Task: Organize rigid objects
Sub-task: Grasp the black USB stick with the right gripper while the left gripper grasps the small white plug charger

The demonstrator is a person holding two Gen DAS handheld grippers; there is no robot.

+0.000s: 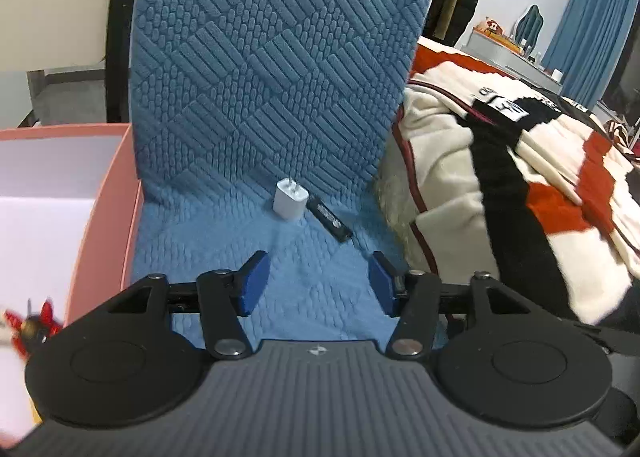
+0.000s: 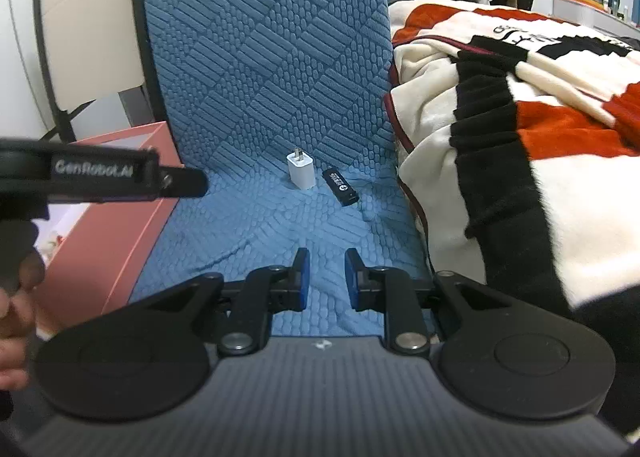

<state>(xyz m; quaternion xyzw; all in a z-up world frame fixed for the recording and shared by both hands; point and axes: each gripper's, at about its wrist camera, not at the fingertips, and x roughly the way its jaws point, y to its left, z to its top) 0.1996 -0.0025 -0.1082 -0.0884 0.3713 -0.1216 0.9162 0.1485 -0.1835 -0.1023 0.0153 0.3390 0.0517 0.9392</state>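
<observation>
A white wall charger (image 1: pixel 290 203) (image 2: pixel 301 172) stands with its prongs up at the back of a blue quilted chair seat (image 1: pixel 224 257) (image 2: pixel 256 225). Just right of it lies a black USB stick (image 1: pixel 330 219) (image 2: pixel 340 187). My left gripper (image 1: pixel 319 261) is open and empty, short of the charger and facing both items. My right gripper (image 2: pixel 327 257) is shut with nothing between its blue pads, hovering over the seat short of the stick. The left gripper's black body (image 2: pixel 100 177) crosses the left side of the right wrist view.
A pink open box (image 1: pixel 104 217) (image 2: pixel 120 217) stands against the seat's left edge, with a small red toy (image 1: pixel 32 327) inside. A cream, red and black blanket (image 1: pixel 520 197) (image 2: pixel 540 137) is heaped on the right. The blue chair back (image 1: pixel 280 77) rises behind. A hand (image 2: pixel 16 297) shows at lower left.
</observation>
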